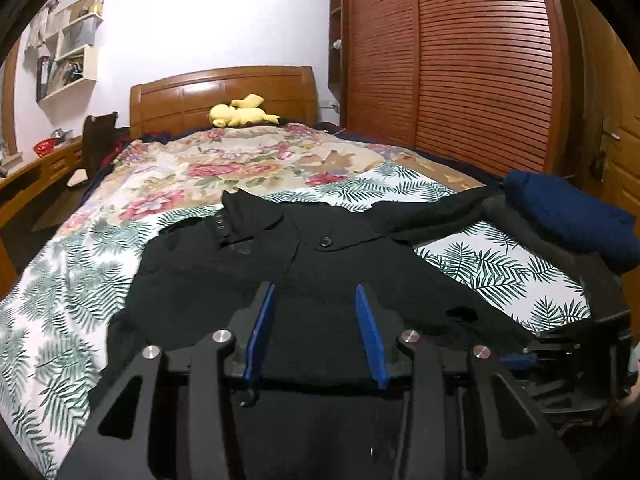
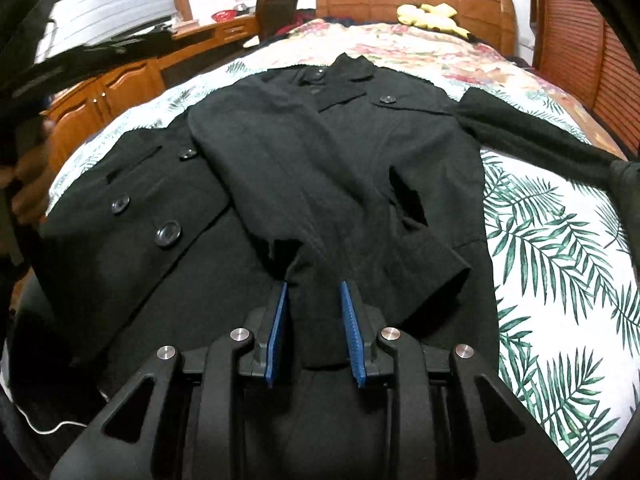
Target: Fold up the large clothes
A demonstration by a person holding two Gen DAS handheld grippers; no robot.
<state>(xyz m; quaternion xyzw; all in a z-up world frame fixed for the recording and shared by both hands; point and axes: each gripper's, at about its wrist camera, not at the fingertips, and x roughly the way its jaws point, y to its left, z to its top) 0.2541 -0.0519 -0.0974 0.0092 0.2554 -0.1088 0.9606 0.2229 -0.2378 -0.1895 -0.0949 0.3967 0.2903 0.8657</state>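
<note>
A large black coat (image 2: 360, 168) with big dark buttons lies spread on the bed, collar toward the headboard. Its left sleeve is folded across the front; the other sleeve (image 2: 532, 132) stretches out to the right. The coat also fills the middle of the left wrist view (image 1: 280, 264). My right gripper (image 2: 314, 290) hovers over the folded sleeve's cuff with its blue pads (image 2: 350, 320) apart; cloth lies between them but is not pinched. My left gripper (image 1: 316, 296) is open over the coat's lower part, holding nothing.
The bed has a leaf-print sheet (image 2: 560, 264) and a floral blanket (image 1: 240, 160). A folded dark blue garment (image 1: 572, 216) lies at the right edge. A yellow plush (image 1: 240, 114) sits by the wooden headboard. Slatted wardrobe doors (image 1: 460, 60) stand right, wooden cabinets (image 2: 100, 100) left.
</note>
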